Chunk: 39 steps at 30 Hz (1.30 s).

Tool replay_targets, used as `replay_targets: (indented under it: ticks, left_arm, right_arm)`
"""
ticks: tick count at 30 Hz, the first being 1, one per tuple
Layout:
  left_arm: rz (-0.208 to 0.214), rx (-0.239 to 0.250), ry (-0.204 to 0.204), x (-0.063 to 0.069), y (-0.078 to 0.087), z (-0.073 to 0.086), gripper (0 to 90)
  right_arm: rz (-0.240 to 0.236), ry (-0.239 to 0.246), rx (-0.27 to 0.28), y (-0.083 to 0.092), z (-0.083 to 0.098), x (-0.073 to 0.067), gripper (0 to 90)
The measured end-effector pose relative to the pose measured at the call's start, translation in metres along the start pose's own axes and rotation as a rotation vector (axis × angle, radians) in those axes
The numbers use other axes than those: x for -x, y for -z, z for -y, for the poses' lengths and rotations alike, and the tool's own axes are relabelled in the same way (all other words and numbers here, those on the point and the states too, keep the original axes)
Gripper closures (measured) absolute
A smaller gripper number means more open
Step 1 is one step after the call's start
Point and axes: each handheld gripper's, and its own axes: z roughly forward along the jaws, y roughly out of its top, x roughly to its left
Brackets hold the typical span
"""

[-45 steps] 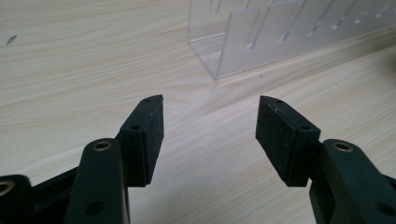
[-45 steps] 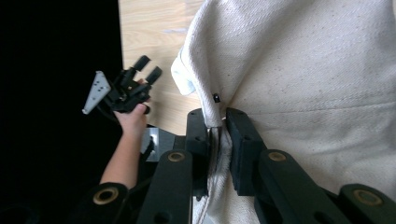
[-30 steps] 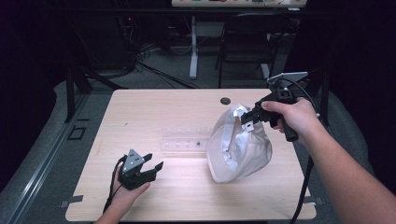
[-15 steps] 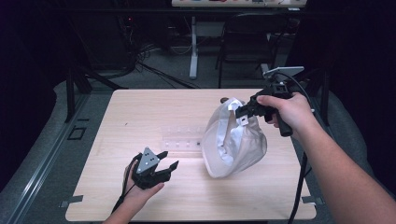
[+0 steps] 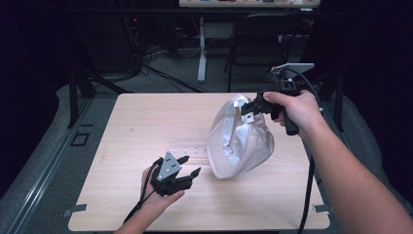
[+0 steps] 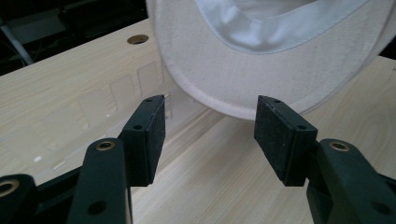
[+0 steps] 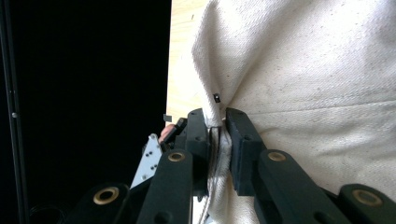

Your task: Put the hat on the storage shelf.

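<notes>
Pale wood of the table (image 5: pixel 126 126) lies under the left gripper (image 5: pixel 187 168), held low near the front edge with its jaws spread wide and nothing between them, pointed toward the brim of the white cap (image 5: pixel 238 146). The cap hangs above the table's right half, its fabric pinched tight in the right gripper (image 5: pixel 247 111), raised at the far right.

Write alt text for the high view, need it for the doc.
The right hand-held gripper holds a white cloth cap by its edge, lifted above a light wooden table. Near the table's front edge, the left hand-held gripper points toward the cap with jaws open and nothing between them. Dark room with cables and a chair behind.
</notes>
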Motion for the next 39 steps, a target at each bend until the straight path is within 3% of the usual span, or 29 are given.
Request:
replay_targets:
  ticks: [6,15,20,25,31,39]
  left_arm:
    - [0.023,0.006,-0.021,0.010,-0.007,-0.008,43.3]
    - [0.070,0.021,-0.089,0.033,-0.017,-0.018,41.9]
    - [0.091,0.019,-0.082,0.037,-0.023,-0.019,41.4]
    - [0.069,0.010,-0.086,0.041,-0.032,-0.023,41.9]
    - [-0.014,-0.013,-0.135,0.049,-0.044,-0.028,48.5]
    - [-0.025,-0.023,-0.150,0.055,-0.055,-0.037,59.0]
  right_arm:
    - [-0.002,-0.004,0.014,-0.003,-0.004,-0.003,80.5]
    - [-0.010,-0.003,0.029,-0.011,-0.012,-0.007,80.6]
    - [-0.015,-0.007,0.037,-0.014,-0.014,-0.012,80.5]
    - [-0.027,-0.003,0.031,-0.016,-0.016,-0.015,80.6]
    - [-0.034,0.000,0.037,-0.019,-0.018,-0.018,80.6]
    - [-0.038,-0.004,0.044,-0.021,-0.021,-0.019,80.6]
